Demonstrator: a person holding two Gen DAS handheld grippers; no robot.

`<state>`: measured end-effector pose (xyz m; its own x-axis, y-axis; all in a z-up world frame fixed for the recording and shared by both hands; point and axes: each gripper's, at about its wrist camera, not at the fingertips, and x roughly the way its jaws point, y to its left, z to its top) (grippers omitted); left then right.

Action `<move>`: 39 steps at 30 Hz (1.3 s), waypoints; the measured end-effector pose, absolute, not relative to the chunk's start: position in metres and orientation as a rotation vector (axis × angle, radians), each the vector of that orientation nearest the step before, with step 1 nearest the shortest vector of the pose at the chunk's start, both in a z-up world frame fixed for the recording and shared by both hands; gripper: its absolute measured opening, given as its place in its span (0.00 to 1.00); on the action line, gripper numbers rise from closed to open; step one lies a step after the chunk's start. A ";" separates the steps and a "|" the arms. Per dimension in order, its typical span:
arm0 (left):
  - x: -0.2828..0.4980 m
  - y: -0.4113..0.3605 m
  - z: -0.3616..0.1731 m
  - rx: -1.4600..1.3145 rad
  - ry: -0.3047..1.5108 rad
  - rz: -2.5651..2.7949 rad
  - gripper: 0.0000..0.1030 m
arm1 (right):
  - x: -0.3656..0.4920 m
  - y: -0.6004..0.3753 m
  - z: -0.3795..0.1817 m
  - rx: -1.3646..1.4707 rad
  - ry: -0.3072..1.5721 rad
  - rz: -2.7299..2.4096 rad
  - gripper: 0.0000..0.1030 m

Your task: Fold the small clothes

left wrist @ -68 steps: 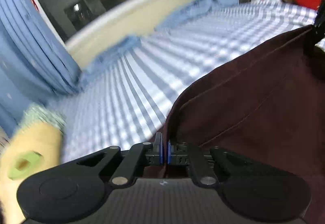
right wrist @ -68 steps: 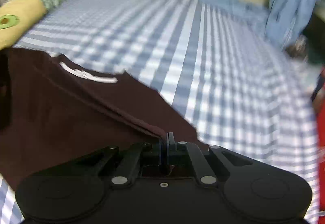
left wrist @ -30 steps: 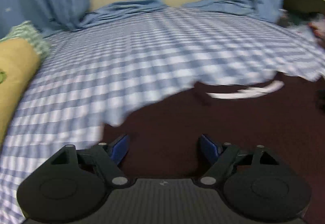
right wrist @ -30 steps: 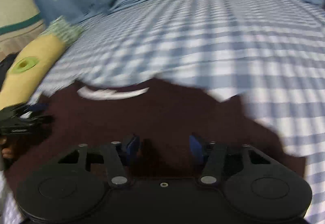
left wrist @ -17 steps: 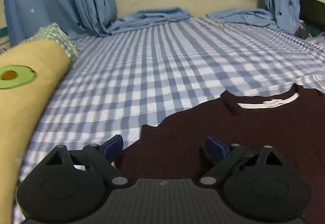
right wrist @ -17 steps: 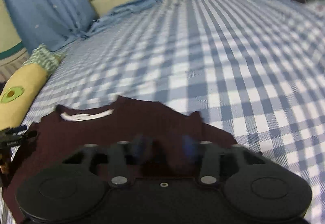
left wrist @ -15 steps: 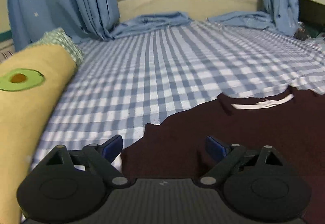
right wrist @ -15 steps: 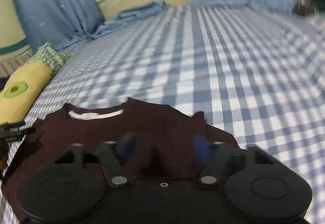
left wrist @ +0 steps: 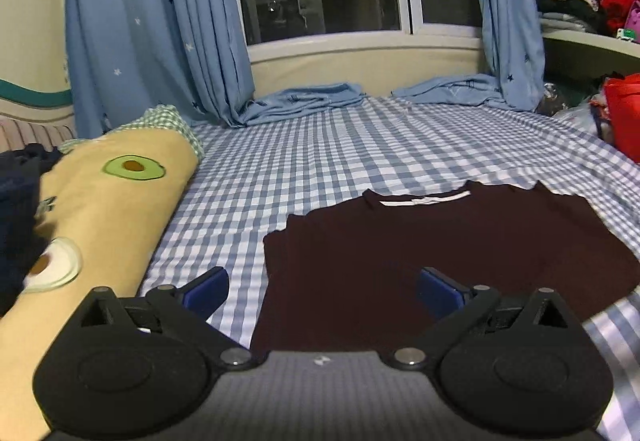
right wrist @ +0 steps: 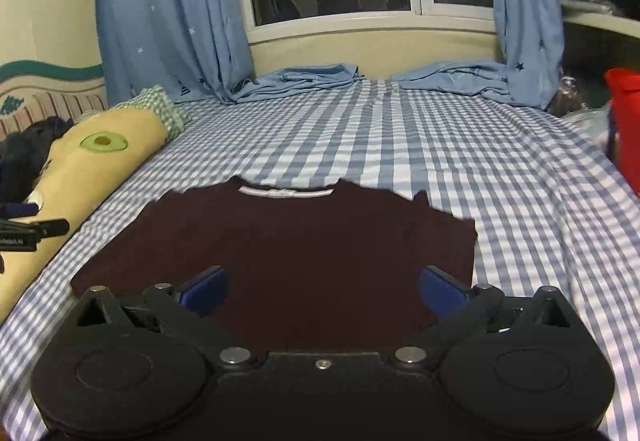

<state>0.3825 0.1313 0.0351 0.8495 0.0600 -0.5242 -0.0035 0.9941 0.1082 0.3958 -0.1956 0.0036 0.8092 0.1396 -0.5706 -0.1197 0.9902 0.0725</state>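
Shirt (left wrist: 460,241) lies flat at centre-right of the left view, collar away, likely spread for folding; left gripper (left wrist: 322,287) hovers spread and empty over its near left edge. Pillow (left wrist: 100,209) sits left. In the right view, right gripper (right wrist: 322,287) is spread above it on the checked bed (right wrist: 500,177), curtains (right wrist: 168,9) behind.
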 end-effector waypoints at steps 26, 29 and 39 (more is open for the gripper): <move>0.306 0.124 0.005 -0.119 0.605 0.017 1.00 | 0.311 -0.154 -0.004 0.089 0.560 0.092 0.99; 0.312 0.123 -0.002 -0.124 0.620 0.013 1.00 | 0.314 -0.154 -0.006 0.079 0.568 0.088 0.99; 0.348 0.148 -0.037 -0.257 0.687 -0.048 1.00 | 0.333 -0.154 -0.022 0.060 0.608 0.070 0.99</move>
